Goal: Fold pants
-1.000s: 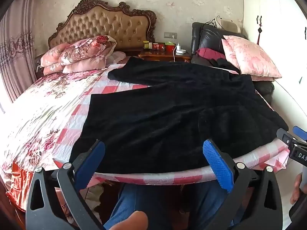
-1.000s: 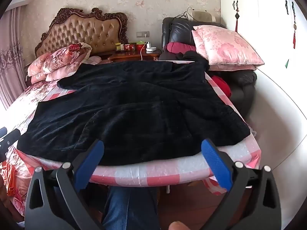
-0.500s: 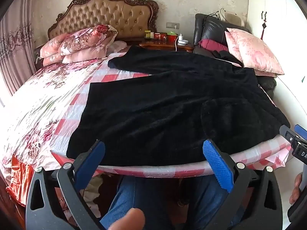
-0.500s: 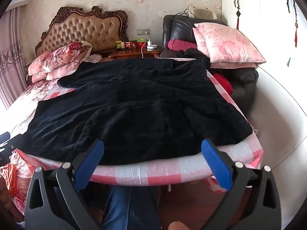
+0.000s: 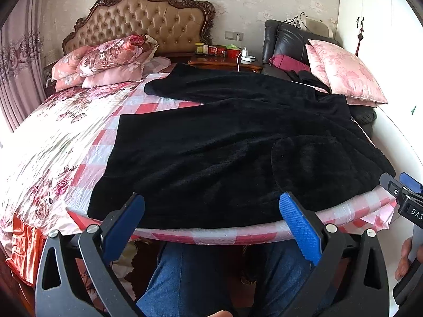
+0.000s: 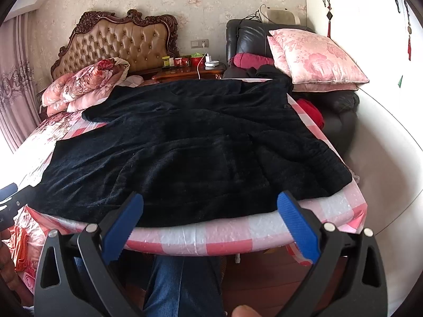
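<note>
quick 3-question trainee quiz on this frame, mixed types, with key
1. True or false: the left gripper is shut on the black pants.
2. The pants lie on: A) the floor, B) the checked sheet on the bed, C) the dark armchair.
3. Fill in: beyond the far end of the pants, beside the armchair, stands a wooden ____.

Key:
1. False; both it and the right gripper are open, holding nothing.
2. B
3. nightstand
</note>
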Tool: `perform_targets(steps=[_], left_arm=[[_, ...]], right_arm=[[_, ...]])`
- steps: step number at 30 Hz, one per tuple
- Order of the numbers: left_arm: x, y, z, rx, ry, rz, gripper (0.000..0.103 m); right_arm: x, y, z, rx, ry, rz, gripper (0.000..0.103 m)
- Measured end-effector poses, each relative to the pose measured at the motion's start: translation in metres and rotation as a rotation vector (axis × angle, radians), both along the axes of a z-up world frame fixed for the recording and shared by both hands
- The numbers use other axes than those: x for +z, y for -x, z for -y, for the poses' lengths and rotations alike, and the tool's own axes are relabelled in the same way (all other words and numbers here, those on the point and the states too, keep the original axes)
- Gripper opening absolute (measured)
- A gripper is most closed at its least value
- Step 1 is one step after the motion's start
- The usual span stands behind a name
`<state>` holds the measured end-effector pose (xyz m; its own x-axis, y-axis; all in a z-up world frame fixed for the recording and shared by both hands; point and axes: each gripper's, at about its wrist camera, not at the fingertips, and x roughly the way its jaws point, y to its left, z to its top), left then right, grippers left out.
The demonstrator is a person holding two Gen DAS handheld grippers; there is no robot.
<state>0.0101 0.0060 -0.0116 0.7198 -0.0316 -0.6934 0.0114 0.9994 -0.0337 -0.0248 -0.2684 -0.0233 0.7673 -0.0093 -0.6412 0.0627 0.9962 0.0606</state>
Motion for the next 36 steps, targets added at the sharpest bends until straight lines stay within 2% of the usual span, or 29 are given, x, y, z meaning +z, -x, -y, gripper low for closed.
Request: perform_targets(steps=[36], left_arm=[[-0.0026, -0.0021, 0.0011, 0.002, 0.0, -0.005, 0.099]], right_arm=[[-0.0021, 0.0003, 0.0009, -0.001, -0.008, -0.003, 0.102]])
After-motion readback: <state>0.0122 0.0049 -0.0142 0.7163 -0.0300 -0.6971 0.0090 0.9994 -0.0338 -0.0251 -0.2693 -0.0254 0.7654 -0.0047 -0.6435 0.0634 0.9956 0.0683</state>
